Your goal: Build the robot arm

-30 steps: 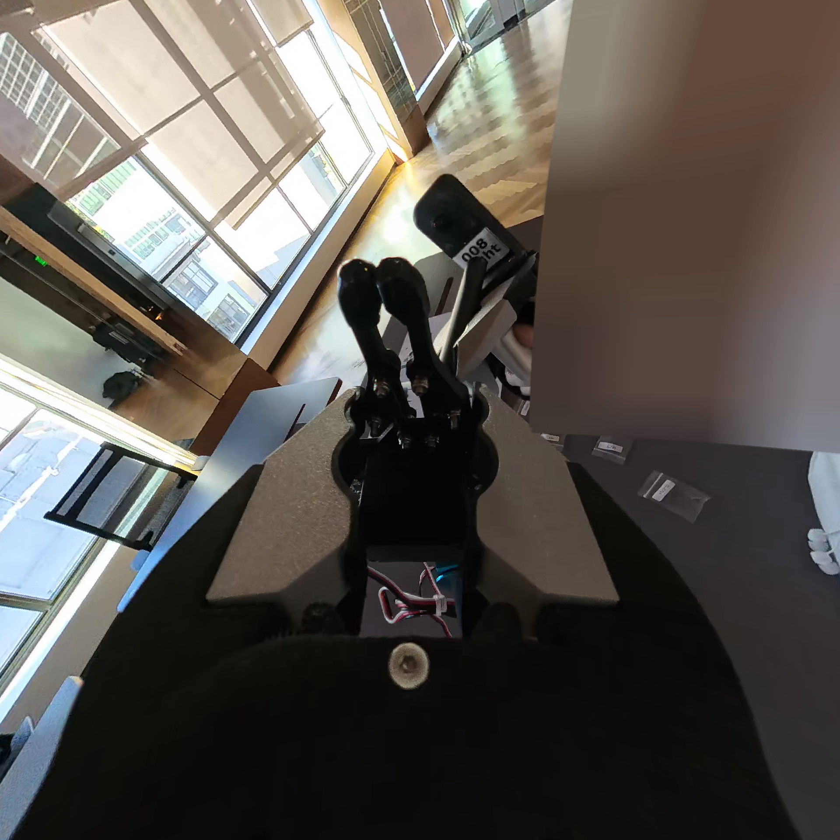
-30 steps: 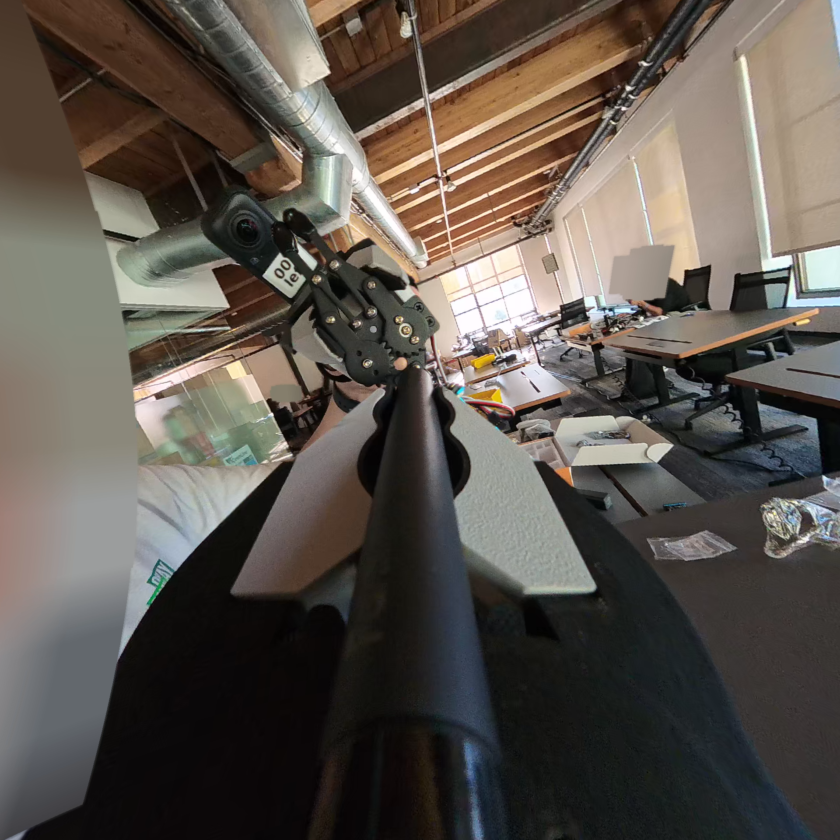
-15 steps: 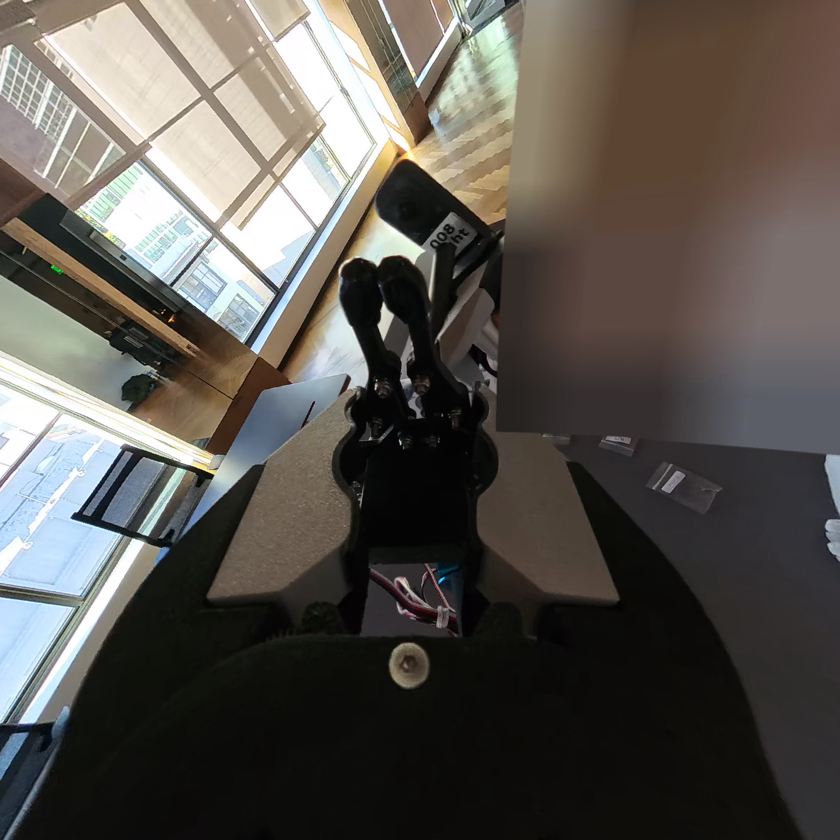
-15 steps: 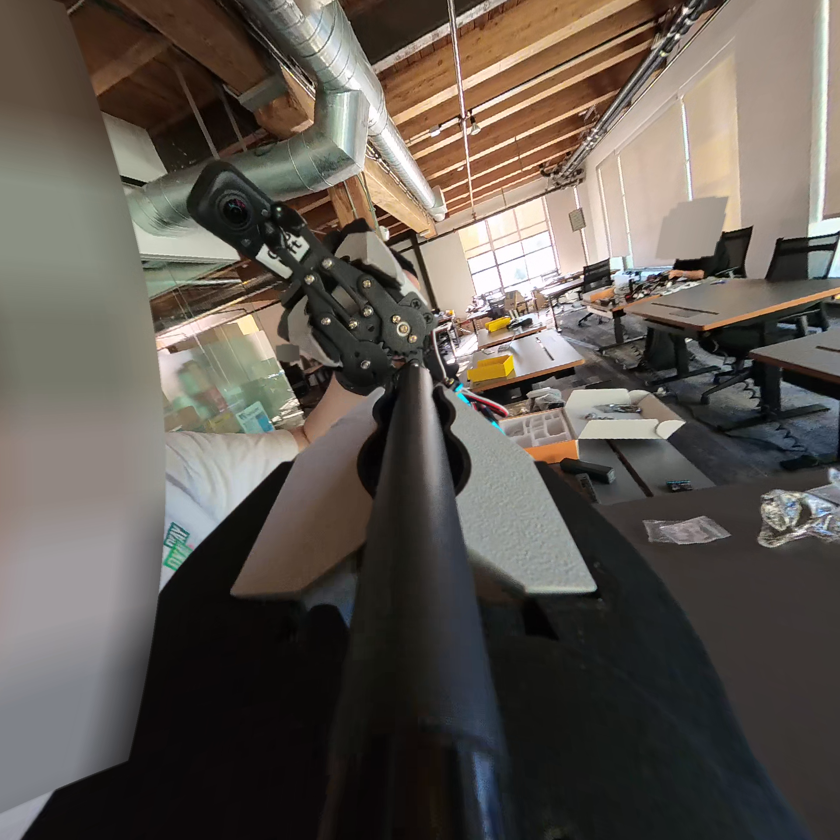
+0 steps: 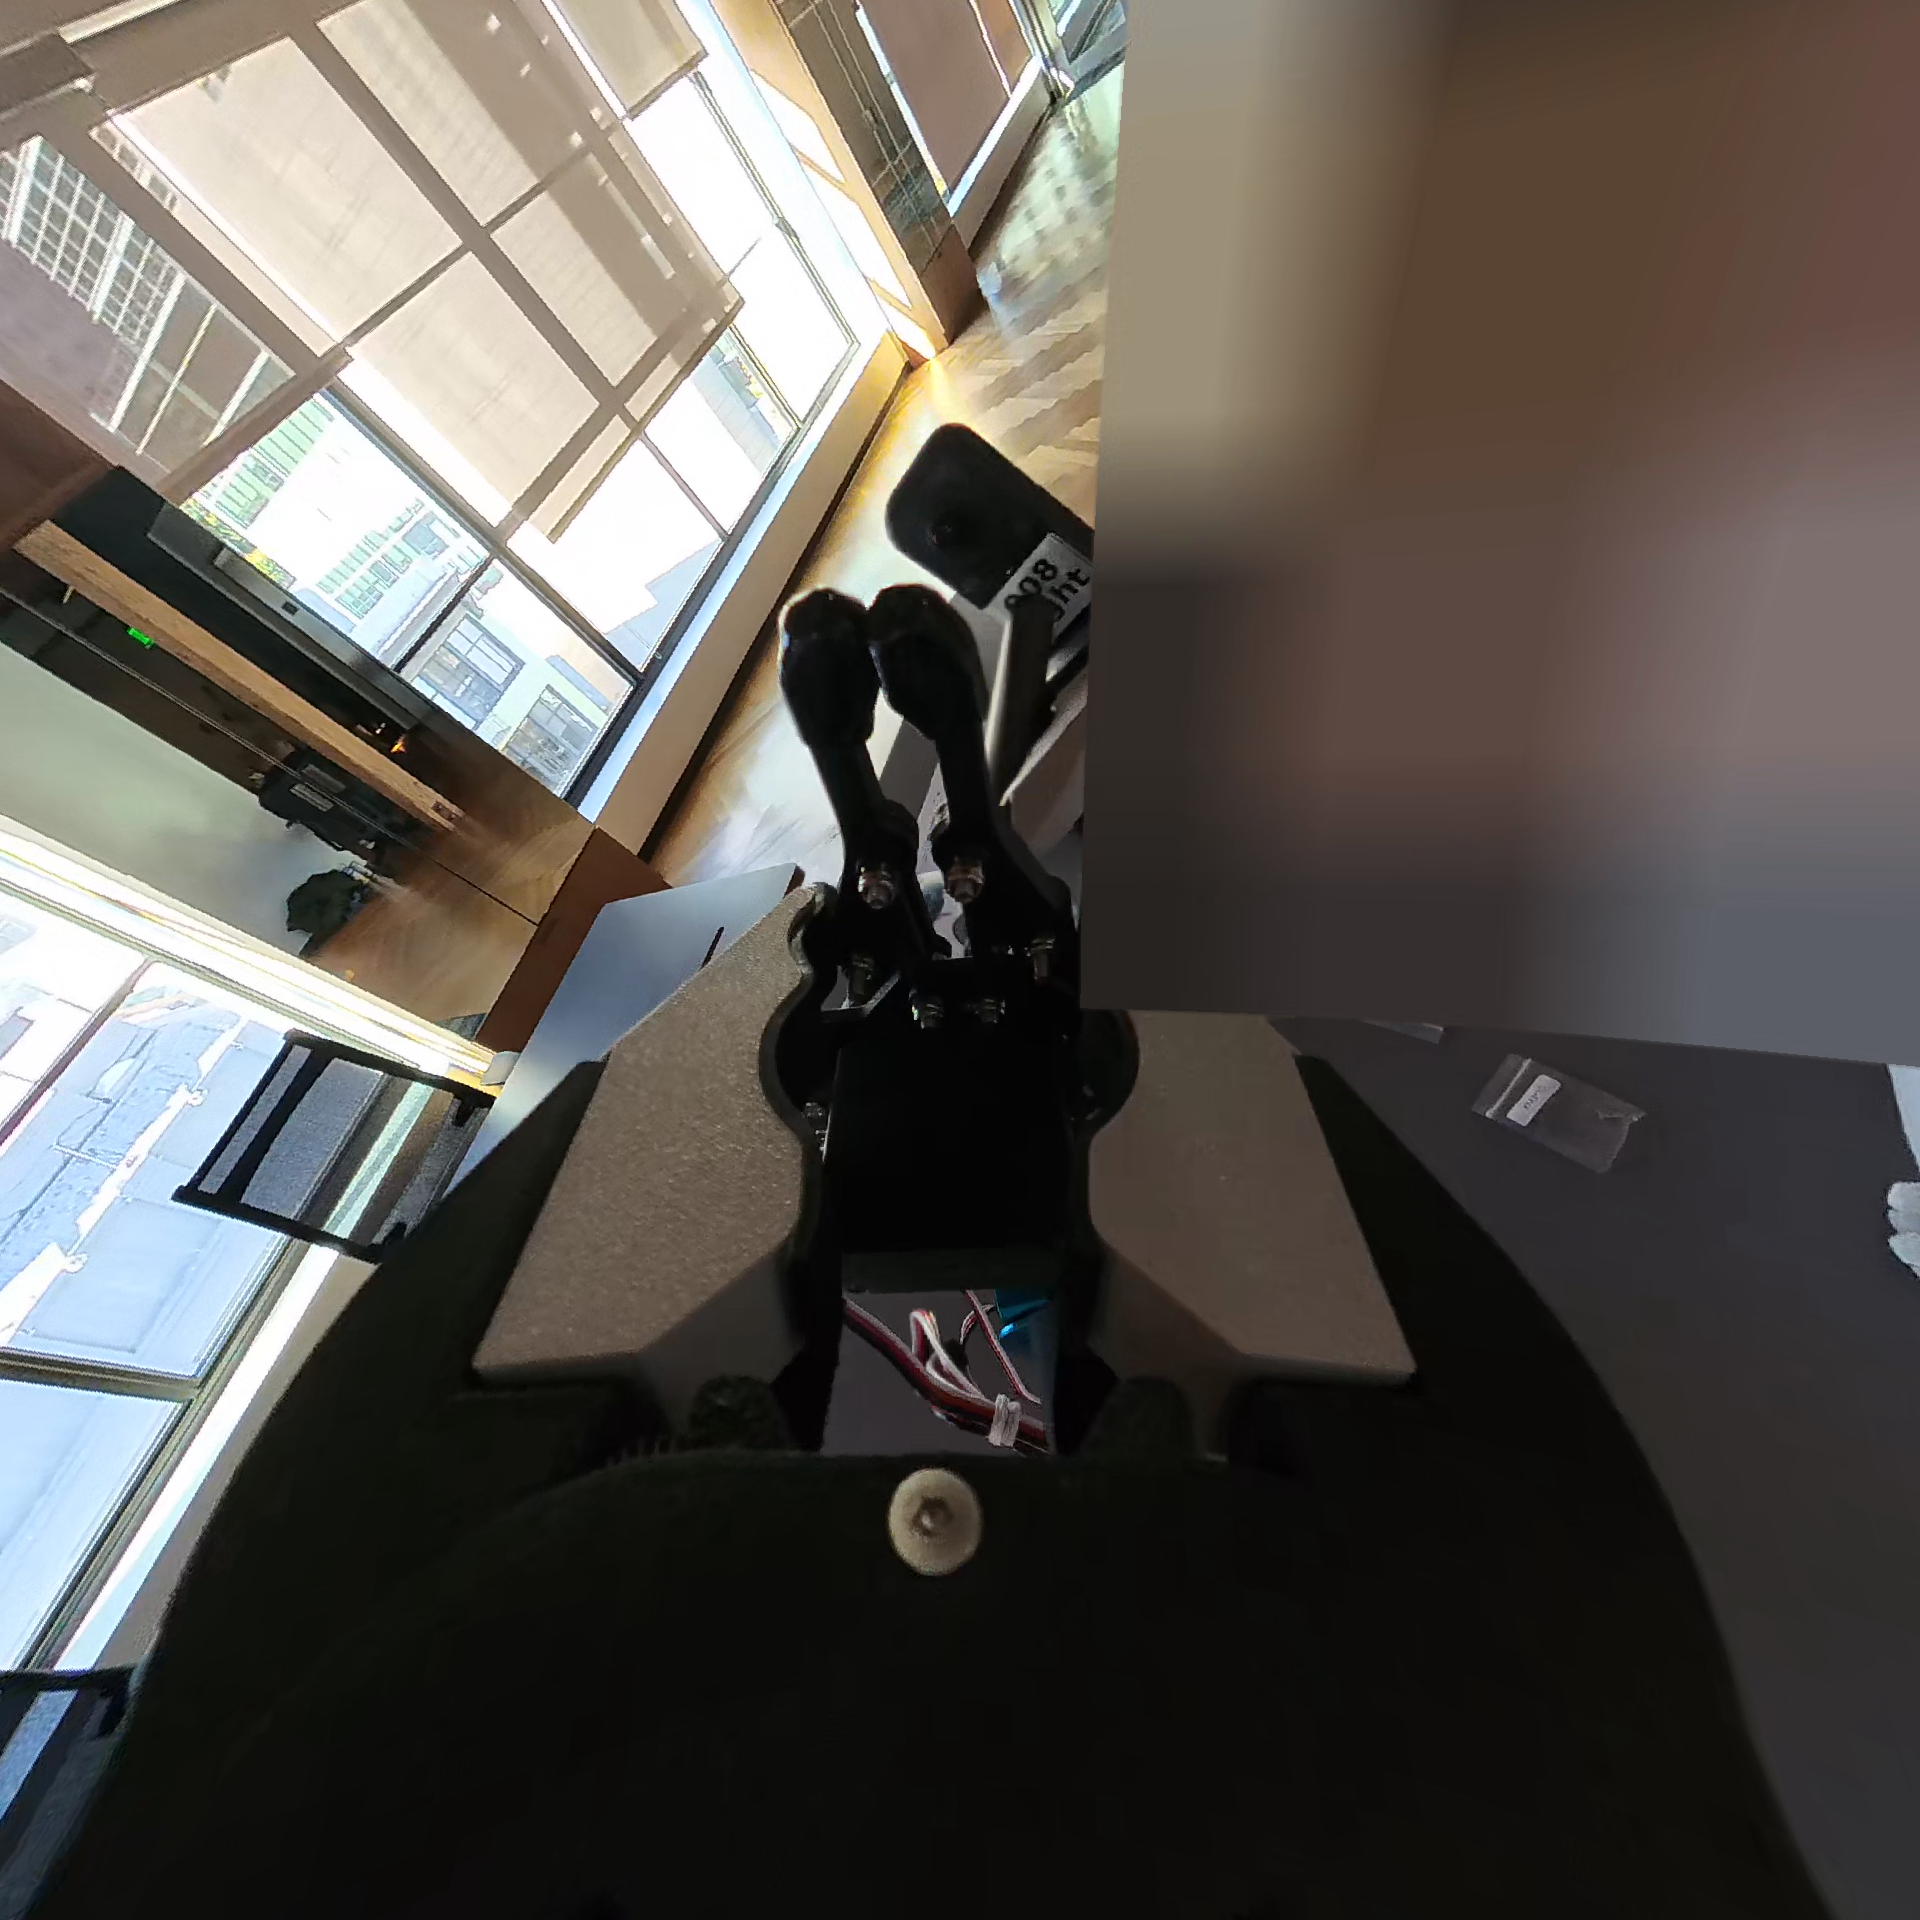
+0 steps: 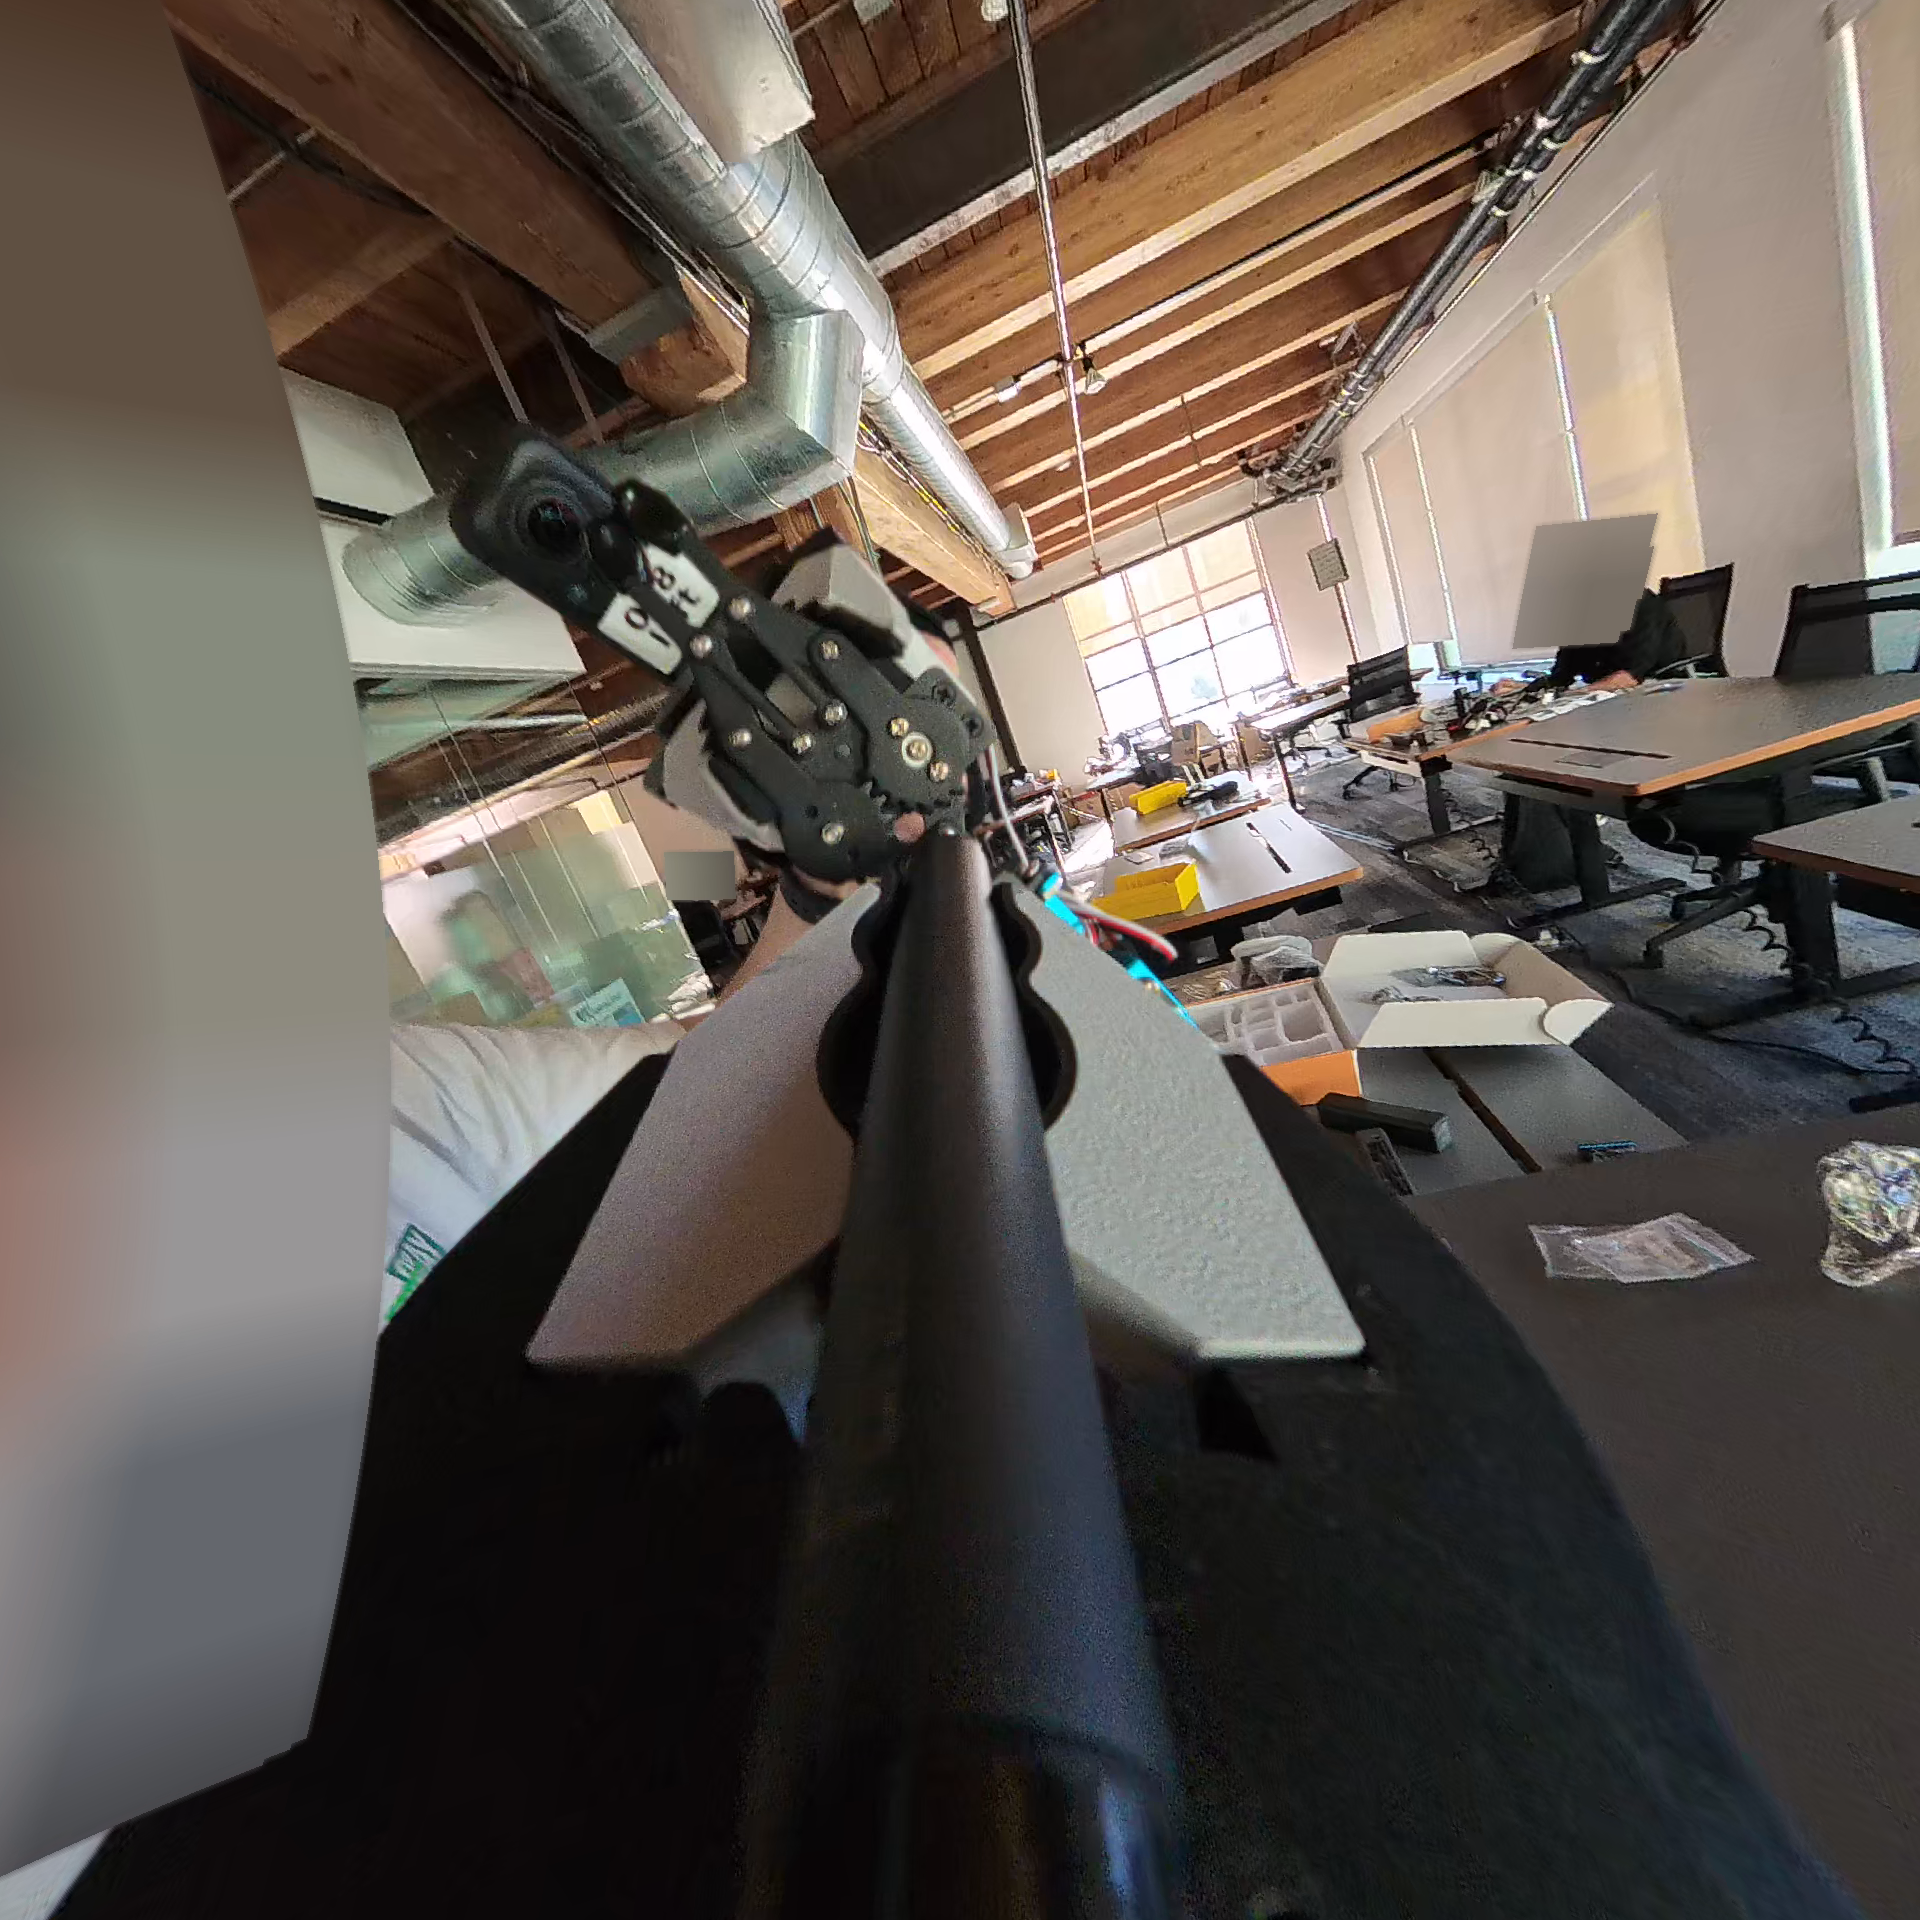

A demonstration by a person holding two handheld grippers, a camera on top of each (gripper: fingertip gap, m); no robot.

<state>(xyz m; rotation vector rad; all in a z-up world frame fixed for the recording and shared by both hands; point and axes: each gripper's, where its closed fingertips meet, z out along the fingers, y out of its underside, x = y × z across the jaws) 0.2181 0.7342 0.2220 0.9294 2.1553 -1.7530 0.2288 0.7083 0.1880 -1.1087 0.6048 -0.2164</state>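
Note:
My left gripper (image 5: 871, 634) is held up in the air, its two black fingers pressed together and empty. Just behind it, the right gripper's camera (image 5: 956, 520) and grey plate show, partly hidden by a blurred patch. In the right wrist view, my right gripper (image 6: 940, 847) shows as one long black finger seen edge-on, so its jaws cannot be read. Its tip points at, and looks close to or touching, the geared body of the left gripper (image 6: 831, 748). A person's arm in a white sleeve (image 6: 488, 1081) is behind it.
A dark table (image 6: 1662, 1455) lies low on the right with a small clear plastic bag (image 6: 1636, 1247) and crumpled clear wrap (image 6: 1870, 1210); a bag also shows in the left wrist view (image 5: 1548, 1107). Beyond are an open white box (image 6: 1455, 997), desks and chairs. Large windows (image 5: 416, 416) fill the left.
The two grippers stay pointed at each other. In the right wrist view the left gripper has tilted and swung a little rightward. In the left wrist view the right gripper's camera has shifted left.

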